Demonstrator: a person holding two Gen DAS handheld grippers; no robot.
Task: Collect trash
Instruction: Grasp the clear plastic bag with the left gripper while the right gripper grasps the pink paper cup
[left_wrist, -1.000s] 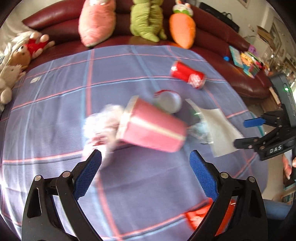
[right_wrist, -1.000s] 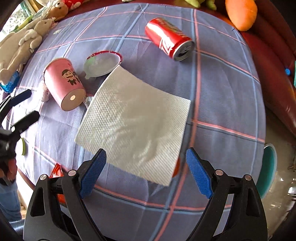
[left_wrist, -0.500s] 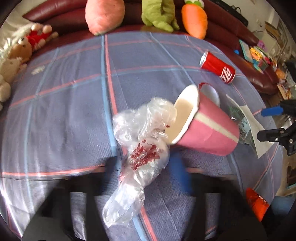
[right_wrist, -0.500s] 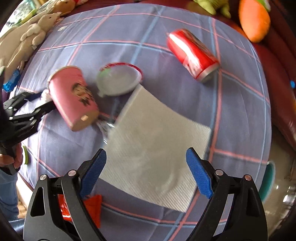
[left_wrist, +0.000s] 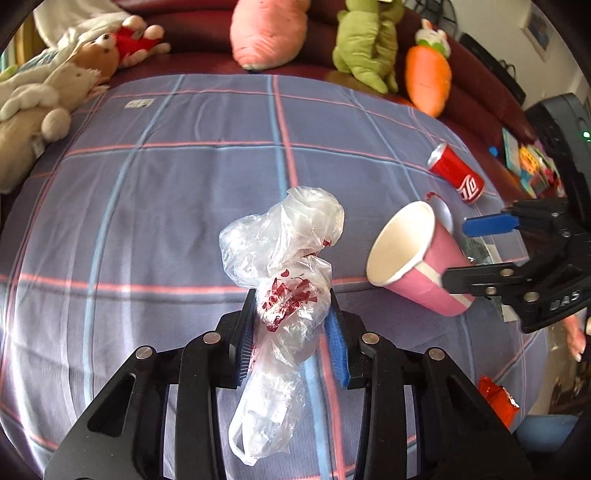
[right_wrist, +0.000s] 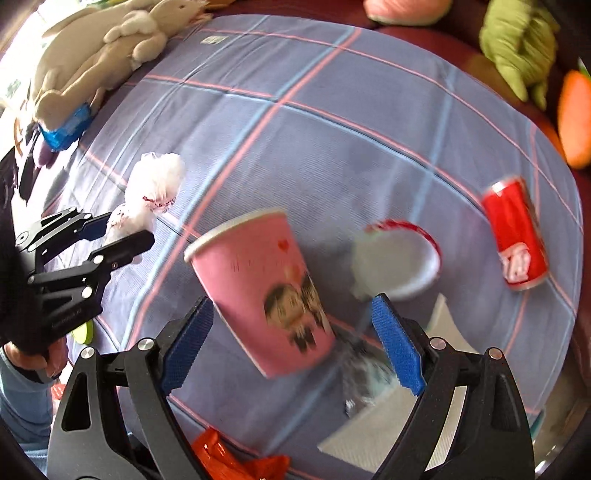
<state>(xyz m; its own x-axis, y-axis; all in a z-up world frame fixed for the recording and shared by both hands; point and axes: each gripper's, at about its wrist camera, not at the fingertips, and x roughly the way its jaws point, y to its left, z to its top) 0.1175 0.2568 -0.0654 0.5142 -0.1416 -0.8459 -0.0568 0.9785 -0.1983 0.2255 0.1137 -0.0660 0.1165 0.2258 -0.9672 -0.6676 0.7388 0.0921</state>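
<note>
My left gripper (left_wrist: 291, 325) is shut on a crumpled clear plastic bag (left_wrist: 284, 258) with red print, on the purple plaid cloth (left_wrist: 166, 192). The bag also shows in the right wrist view (right_wrist: 155, 192), between the left gripper's fingers (right_wrist: 110, 236). A pink paper cup (left_wrist: 413, 258) lies on its side just right of the bag. My right gripper (right_wrist: 291, 339) is open, its jaws on either side of the cup (right_wrist: 266, 295), not touching it. The right gripper shows in the left wrist view (left_wrist: 491, 251) at the cup's base.
A red soda can (right_wrist: 517, 240), a round lid (right_wrist: 399, 258), a white napkin (right_wrist: 391, 424) and a small clear wrapper (right_wrist: 362, 373) lie right of the cup. An orange wrapper (right_wrist: 236, 461) lies at the near edge. Plush toys (left_wrist: 362, 37) line the red sofa behind.
My left gripper moved left onto the plastic bag and closed on it. My right gripper moved left from over the napkin and now straddles the pink cup.
</note>
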